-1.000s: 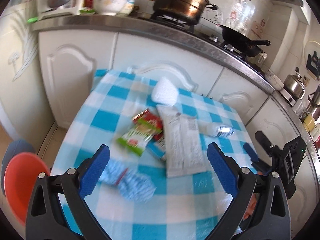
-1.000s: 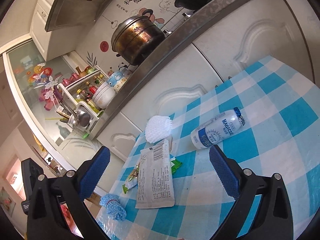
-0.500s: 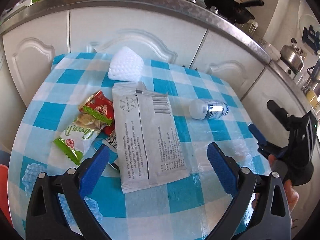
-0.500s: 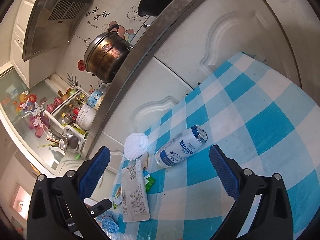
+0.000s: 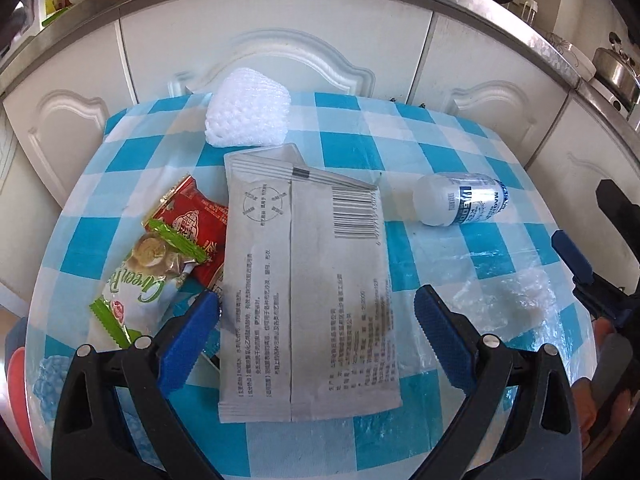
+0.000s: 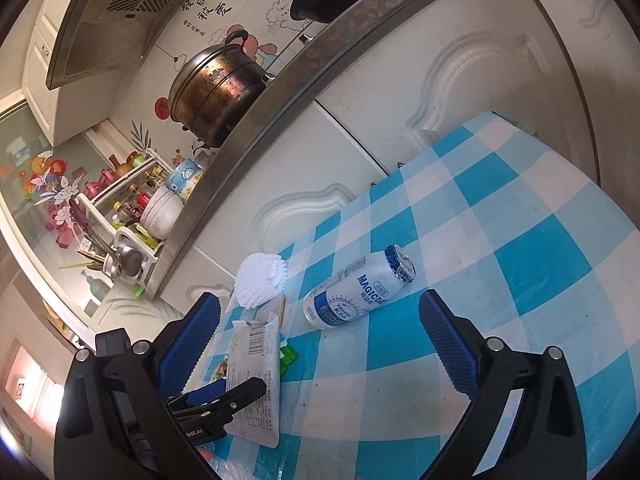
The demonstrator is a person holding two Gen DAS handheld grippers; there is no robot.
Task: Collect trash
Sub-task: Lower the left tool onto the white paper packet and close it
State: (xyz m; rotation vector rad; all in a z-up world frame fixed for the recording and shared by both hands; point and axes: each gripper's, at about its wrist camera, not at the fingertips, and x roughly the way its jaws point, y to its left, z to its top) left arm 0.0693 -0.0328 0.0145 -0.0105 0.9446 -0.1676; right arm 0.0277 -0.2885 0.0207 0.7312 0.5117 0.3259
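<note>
Trash lies on a blue-and-white checked table (image 5: 400, 148). A large grey foil packet (image 5: 304, 292) lies in the middle, straddled by my open left gripper (image 5: 316, 332) just above it. Left of it lie a green snack wrapper (image 5: 140, 288) and a red wrapper (image 5: 192, 220). A white foam net (image 5: 248, 116) sits at the far edge. A small white bottle (image 5: 460, 204) lies on its side at right; in the right wrist view the bottle (image 6: 356, 292) is just ahead of my open, empty right gripper (image 6: 320, 340). Clear crumpled plastic (image 5: 508, 300) lies near right.
White kitchen cabinets (image 5: 280, 40) under a steel counter stand right behind the table. A large pot (image 6: 216, 92) and dish rack (image 6: 132, 232) sit on the counter. A blue foam net (image 5: 44, 376) and a red bin (image 5: 16, 392) show at the near left.
My left gripper has moved forward and down over the grey packet, which now lies between its fingers. My right gripper has closed in toward the bottle. Both stay open.
</note>
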